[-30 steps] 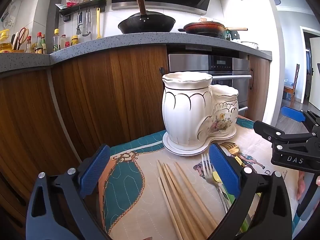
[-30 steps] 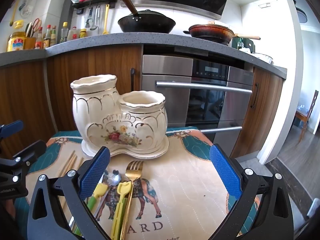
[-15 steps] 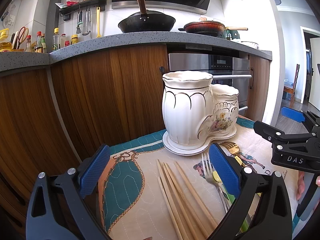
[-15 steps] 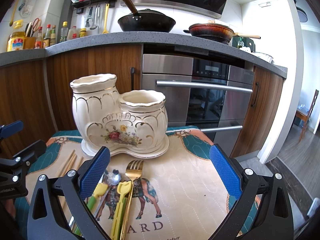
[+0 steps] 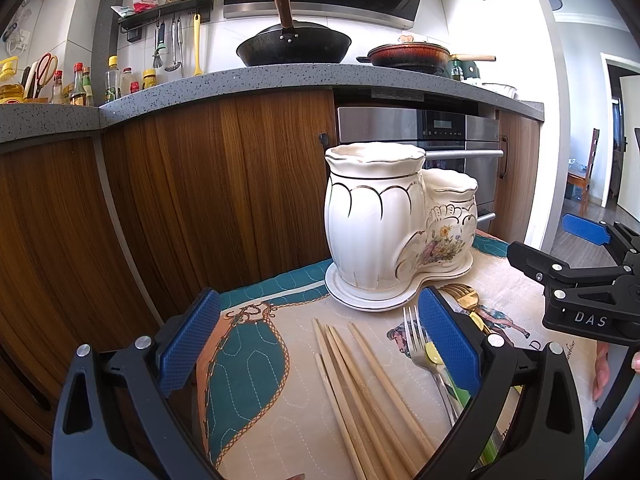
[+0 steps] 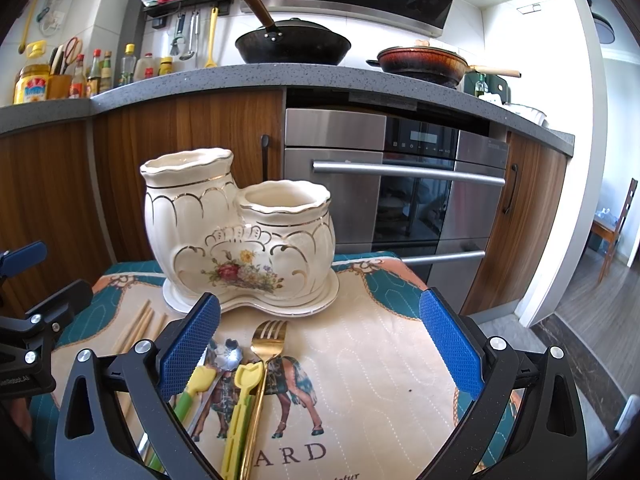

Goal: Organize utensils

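Right gripper (image 6: pixel 320 340) pad over spoon (image 6: pixel 228 358)

The left claw (image 5: pixel 320 344) hangs wide open and empty above a patterned cloth (image 5: pixel 256 364). Between its blue pads lie bamboo chopsticks (image 5: pixel 360 384); a silver fork (image 5: pixel 420 344) lies just right of them, partly behind the right pad. Farther back stands a white two-pot ceramic holder (image 5: pixel 384 220). The right claw (image 5: pixel 580 276) shows at the right edge.
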The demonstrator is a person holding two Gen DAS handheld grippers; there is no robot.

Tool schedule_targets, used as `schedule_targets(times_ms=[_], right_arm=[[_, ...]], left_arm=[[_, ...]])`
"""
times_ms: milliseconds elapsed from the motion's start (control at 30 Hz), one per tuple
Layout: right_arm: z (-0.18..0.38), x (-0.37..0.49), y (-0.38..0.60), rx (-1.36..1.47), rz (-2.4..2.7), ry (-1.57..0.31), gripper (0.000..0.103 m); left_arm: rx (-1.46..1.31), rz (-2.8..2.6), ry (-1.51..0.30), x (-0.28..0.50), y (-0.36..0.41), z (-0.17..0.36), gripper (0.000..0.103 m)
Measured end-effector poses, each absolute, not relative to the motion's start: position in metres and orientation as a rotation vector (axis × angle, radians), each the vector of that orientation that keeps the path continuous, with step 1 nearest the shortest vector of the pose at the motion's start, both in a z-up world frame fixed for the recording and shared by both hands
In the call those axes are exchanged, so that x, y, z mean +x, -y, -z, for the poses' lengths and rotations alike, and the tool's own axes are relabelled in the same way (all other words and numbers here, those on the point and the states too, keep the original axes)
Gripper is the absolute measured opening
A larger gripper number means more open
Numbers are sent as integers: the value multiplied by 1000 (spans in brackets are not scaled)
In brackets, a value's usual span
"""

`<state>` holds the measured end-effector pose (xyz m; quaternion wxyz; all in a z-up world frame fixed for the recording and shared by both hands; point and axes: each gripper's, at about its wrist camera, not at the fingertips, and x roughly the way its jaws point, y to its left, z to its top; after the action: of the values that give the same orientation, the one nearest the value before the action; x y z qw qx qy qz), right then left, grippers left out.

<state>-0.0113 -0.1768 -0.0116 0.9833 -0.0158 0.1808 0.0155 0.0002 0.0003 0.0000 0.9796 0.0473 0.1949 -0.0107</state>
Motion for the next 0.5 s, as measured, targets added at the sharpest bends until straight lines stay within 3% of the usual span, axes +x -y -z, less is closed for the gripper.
schedule_targets(times_ms=[500], right_arm=[[11, -15, 176, -31, -31, -365, 99]], left_arm=[[95, 21, -393, 0, 0, 0, 98]])
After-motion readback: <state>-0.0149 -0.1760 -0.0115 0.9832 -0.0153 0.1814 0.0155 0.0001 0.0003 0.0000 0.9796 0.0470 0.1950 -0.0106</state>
